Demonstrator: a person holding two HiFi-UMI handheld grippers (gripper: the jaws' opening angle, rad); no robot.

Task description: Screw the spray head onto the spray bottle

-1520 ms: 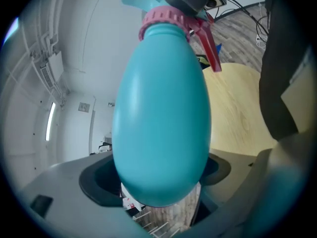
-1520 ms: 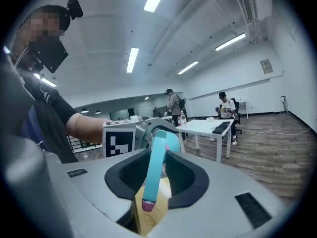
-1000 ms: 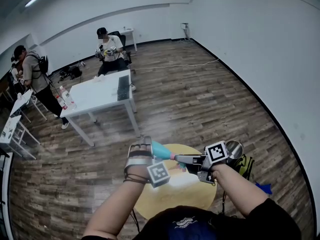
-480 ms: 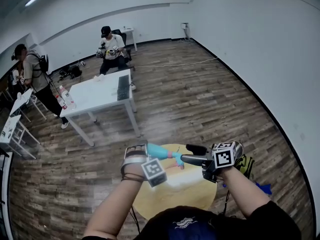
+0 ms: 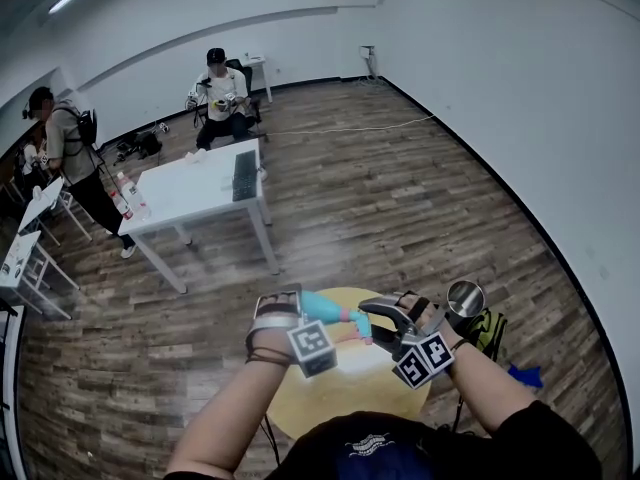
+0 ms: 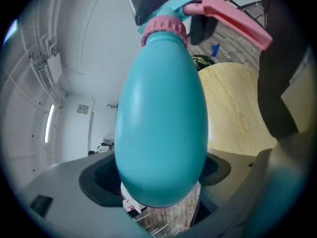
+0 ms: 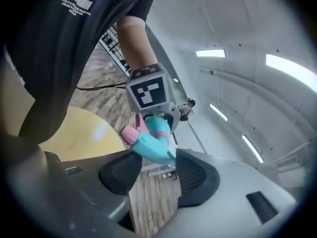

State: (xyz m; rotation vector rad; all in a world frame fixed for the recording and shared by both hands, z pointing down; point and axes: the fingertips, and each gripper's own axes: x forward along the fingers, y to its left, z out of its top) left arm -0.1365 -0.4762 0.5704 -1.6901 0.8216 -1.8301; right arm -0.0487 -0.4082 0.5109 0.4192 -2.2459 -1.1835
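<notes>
While the left gripper (image 5: 298, 306) is clamped round the fat body of the teal spray bottle (image 6: 161, 128), the bottle's long axis runs straight out from its jaws toward the right gripper (image 7: 154, 168), above the round table (image 5: 340, 390). At the bottle's far end from the left gripper, the spray head (image 7: 151, 145) sits on the neck by its pink collar (image 6: 163, 28). Facing back along that same axis, the right gripper has just been closing its jaws. The head lies crosswise between them, its ends seemingly meeting both pads. The next twist should turn about this shared line, and the right gripper is the one placed for it.
</notes>
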